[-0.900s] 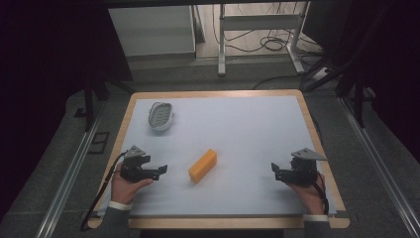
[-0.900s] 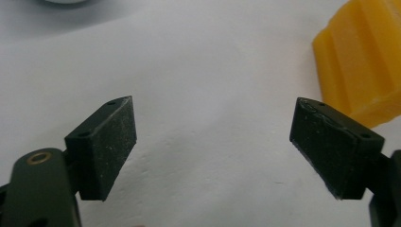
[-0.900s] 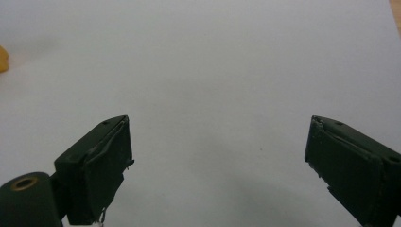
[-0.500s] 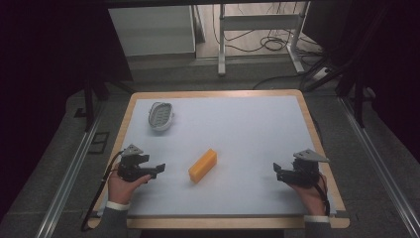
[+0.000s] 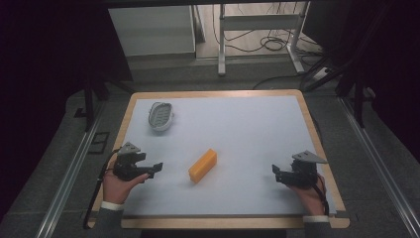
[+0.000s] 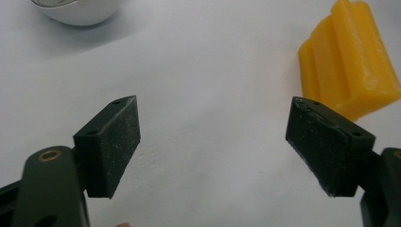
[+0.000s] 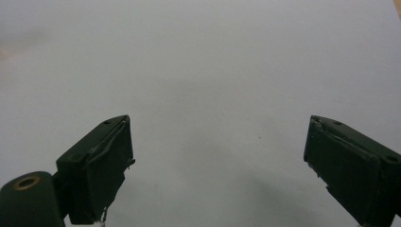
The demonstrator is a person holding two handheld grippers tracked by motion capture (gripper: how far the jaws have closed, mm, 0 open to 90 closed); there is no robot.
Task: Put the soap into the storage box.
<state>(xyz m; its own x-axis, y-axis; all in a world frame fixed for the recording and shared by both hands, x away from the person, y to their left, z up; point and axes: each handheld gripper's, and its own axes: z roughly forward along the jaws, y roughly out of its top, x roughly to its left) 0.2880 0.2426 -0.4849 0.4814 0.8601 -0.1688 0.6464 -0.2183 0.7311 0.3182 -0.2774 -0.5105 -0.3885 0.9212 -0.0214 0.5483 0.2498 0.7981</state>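
An orange ridged block (image 5: 202,165) lies near the middle of the white table top (image 5: 237,129), also at the upper right of the left gripper view (image 6: 347,59). A white oval dish (image 5: 160,116) sits at the far left; its rim shows in the left gripper view (image 6: 75,10). My left gripper (image 5: 155,168) is held low at the front left, jaws wide open (image 6: 213,146), pointing toward the block with a gap between. My right gripper (image 5: 275,173) is at the front right, open (image 7: 217,165) over bare table.
The table has a wooden border (image 5: 317,134). Metal rails (image 5: 69,173) run along both sides on the grey floor. A frame with cables (image 5: 257,34) and a white cabinet (image 5: 151,29) stand beyond the far edge.
Both hands have shifted slightly; the left gripper has edged a little toward the orange block. The block and dish have not moved.
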